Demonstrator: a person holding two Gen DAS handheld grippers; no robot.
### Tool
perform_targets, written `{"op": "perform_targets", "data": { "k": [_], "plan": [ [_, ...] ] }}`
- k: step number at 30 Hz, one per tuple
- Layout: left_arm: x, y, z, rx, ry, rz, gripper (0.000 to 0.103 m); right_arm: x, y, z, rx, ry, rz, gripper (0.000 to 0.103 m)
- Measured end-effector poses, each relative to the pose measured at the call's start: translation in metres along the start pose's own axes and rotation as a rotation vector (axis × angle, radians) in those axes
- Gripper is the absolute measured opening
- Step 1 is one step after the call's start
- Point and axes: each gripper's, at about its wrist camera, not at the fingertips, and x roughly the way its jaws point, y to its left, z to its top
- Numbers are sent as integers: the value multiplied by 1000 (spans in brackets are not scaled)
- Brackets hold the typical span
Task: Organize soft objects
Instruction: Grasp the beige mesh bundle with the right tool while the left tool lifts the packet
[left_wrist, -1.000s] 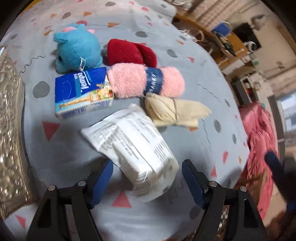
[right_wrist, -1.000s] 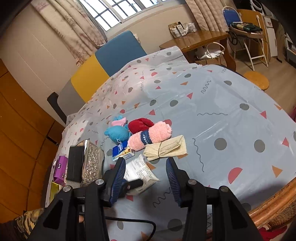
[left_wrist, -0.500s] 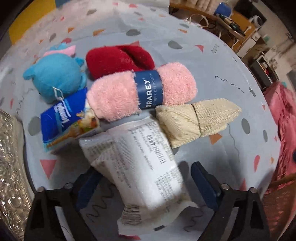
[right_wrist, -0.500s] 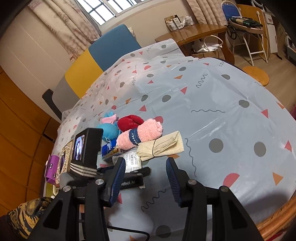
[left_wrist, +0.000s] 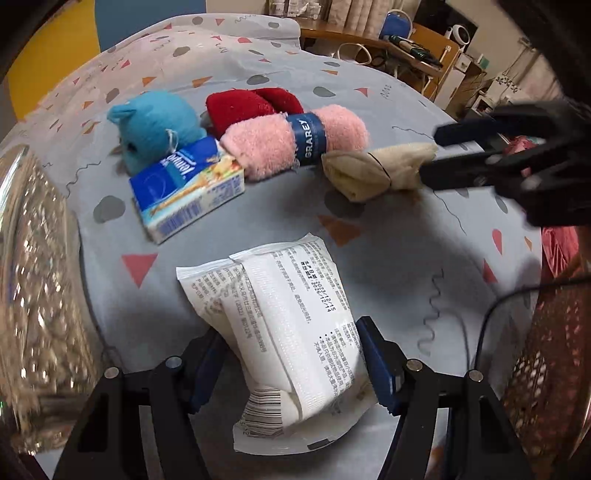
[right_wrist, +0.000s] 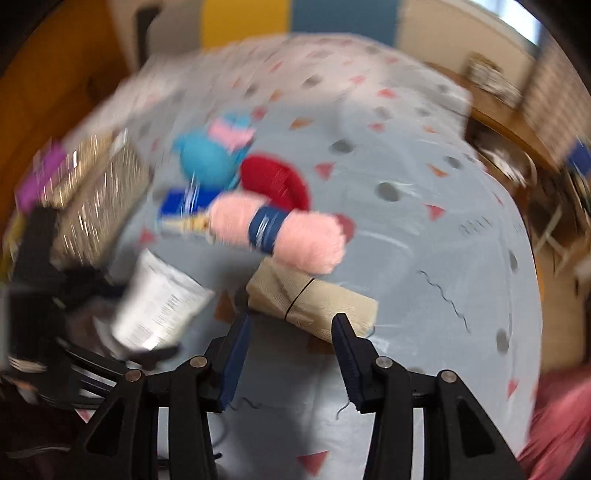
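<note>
A white printed tissue pack lies between the blue pads of my left gripper. The jaws are closing and both pads touch its sides. Behind it lie a blue Tempo tissue box, a blue plush toy, a red cloth and a pink towel roll with a blue band. A beige rolled cloth tied with a black band lies just ahead of my right gripper. Its jaws are opening and nothing is pinched. In the left wrist view the right gripper reaches in from the right at the beige cloth.
All of it rests on a grey tablecloth with triangles and dots. A glittery box stands along the left side. A wicker chair and a black cable are at the table's right edge. The right wrist view is blurred.
My left gripper has narrowed onto the white pack and drawn it back from the towels. The right gripper has rolled, dropped toward the beige cloth, and its jaws have widened.
</note>
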Motion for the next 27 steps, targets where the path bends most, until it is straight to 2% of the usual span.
{"op": "perform_targets", "data": {
  "k": [1, 2, 7, 10, 13, 14, 18, 19, 24, 27],
  "plan": [
    [-1, 1, -4, 3, -5, -3, 68, 9, 5, 4, -59, 40, -22, 71],
    [-3, 2, -8, 2, -11, -7, 68, 14, 9, 7, -94, 64, -37, 74],
    [-13, 17, -8, -7, -20, -22, 68, 44, 23, 20, -261, 176, -101, 76],
    [-6, 13, 0, -13, -26, -24, 68, 61, 23, 26, -315, 226, -161, 76],
    [-11, 15, -6, -16, -33, -23, 69, 74, 22, 29, -334, 248, -176, 76],
    [-13, 16, -7, -16, -36, -25, 69, 77, 21, 29, -329, 249, -184, 76],
    [-13, 15, -9, -10, -49, -27, 69, 75, 18, 23, -250, 218, -134, 46],
    [-15, 15, -10, -11, -50, -24, 68, 72, 18, 21, -222, 208, -128, 42],
    [-19, 11, -2, -20, -33, -26, 65, 63, 16, 10, -39, 249, -48, 42],
    [-42, 12, 6, -25, -81, -17, 65, 66, 20, 11, -15, 272, -59, 42]
  ]
}}
